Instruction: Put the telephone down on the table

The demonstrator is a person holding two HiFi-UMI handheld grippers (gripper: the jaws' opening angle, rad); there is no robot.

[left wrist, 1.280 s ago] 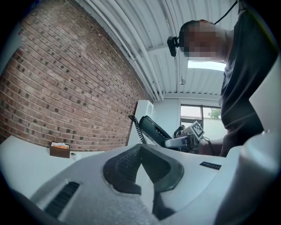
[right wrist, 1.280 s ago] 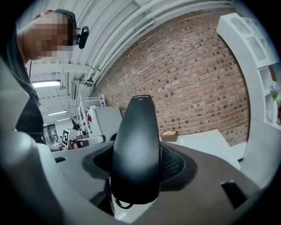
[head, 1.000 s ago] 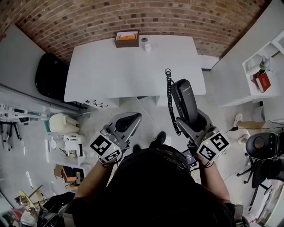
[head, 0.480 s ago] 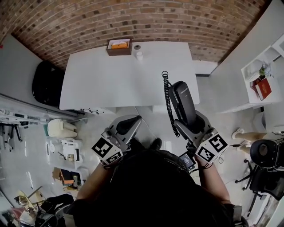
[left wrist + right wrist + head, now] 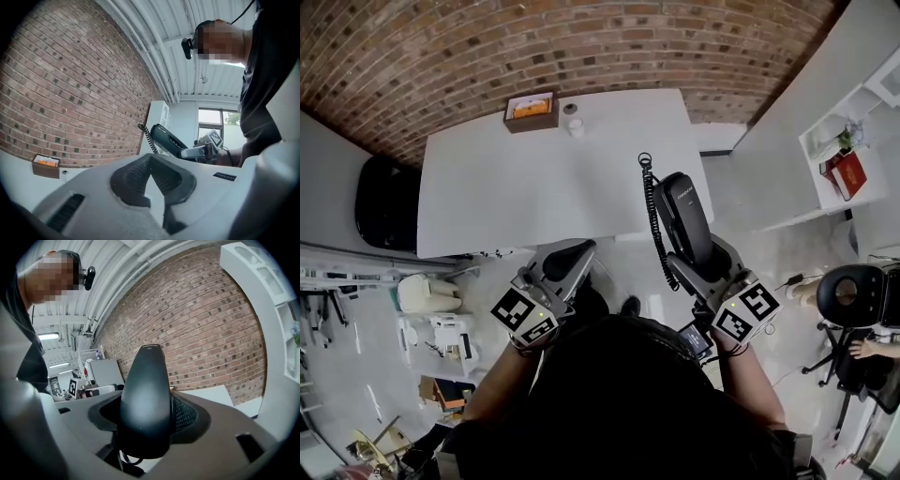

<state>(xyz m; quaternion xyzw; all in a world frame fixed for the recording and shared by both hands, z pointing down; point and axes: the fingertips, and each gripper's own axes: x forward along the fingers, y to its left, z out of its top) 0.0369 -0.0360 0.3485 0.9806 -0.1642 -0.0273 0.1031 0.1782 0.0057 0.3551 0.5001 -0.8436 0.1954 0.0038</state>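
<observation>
A black telephone handset (image 5: 682, 214) with a coiled cord (image 5: 652, 220) stands up out of my right gripper (image 5: 703, 258), which is shut on its lower part. It hangs over the front edge of the white table (image 5: 534, 187), well above it. In the right gripper view the handset (image 5: 145, 394) fills the space between the jaws of the right gripper (image 5: 150, 416). My left gripper (image 5: 570, 255) is short of the table edge, shut and empty. In its own view the left gripper (image 5: 150, 161) has its pads meeting, with the handset (image 5: 165, 137) off to the right.
A brown box (image 5: 531, 110) and a small white cup (image 5: 575, 127) stand at the table's far edge by the brick wall. A black chair (image 5: 384, 202) is left of the table. White shelves (image 5: 844, 150) and an office chair (image 5: 853, 295) are at the right.
The table has drawn nearer and lower in the head view. The handset's top now lies over the table's front edge. Both grippers keep their hold and pose.
</observation>
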